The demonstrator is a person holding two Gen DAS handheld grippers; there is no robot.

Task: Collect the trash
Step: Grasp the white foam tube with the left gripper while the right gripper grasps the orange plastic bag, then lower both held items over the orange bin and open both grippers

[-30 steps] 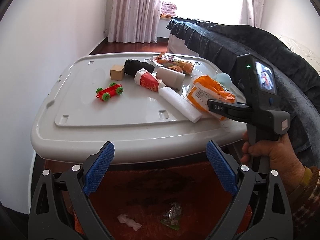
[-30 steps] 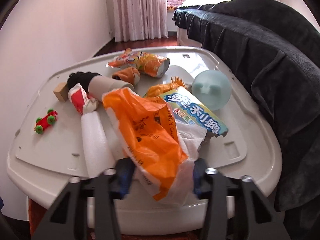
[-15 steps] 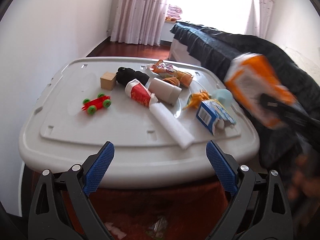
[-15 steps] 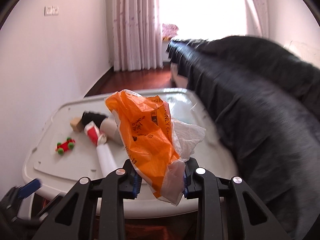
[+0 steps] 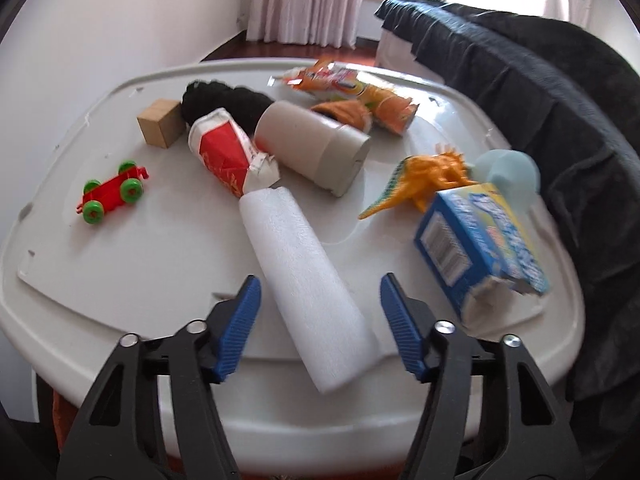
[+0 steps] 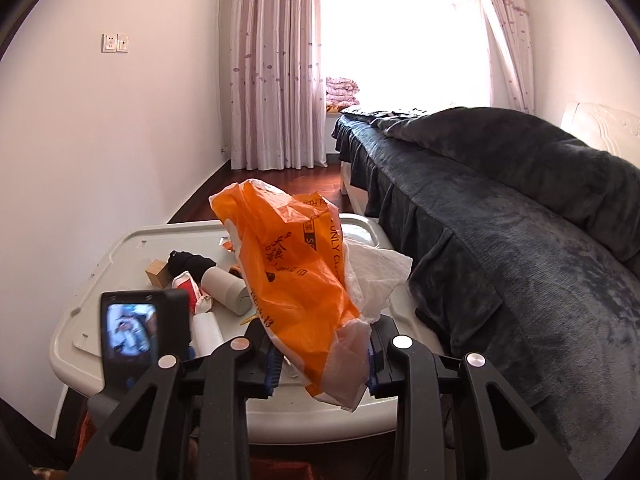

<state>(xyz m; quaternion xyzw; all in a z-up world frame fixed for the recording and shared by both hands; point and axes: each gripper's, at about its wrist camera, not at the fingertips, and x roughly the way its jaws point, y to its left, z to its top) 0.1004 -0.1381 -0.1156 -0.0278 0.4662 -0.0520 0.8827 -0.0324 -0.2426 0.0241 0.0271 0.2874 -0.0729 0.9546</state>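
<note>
Right gripper (image 6: 320, 364), closed on the orange plastic bag (image 6: 288, 280), has lifted it clear of the table (image 5: 120, 248), uncovering the blue carton (image 5: 480, 256) at near right. Left gripper (image 5: 320, 320) has advanced, its jaws wide open and empty, straddling the near end of the white foam roll (image 5: 304, 280), apparently without contact. One piece of trash is secured; the roll looks to be next.

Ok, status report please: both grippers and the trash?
Right gripper shut on orange bag, lifted. Left gripper open, straddling foam roll. Blue box close beside.
</note>
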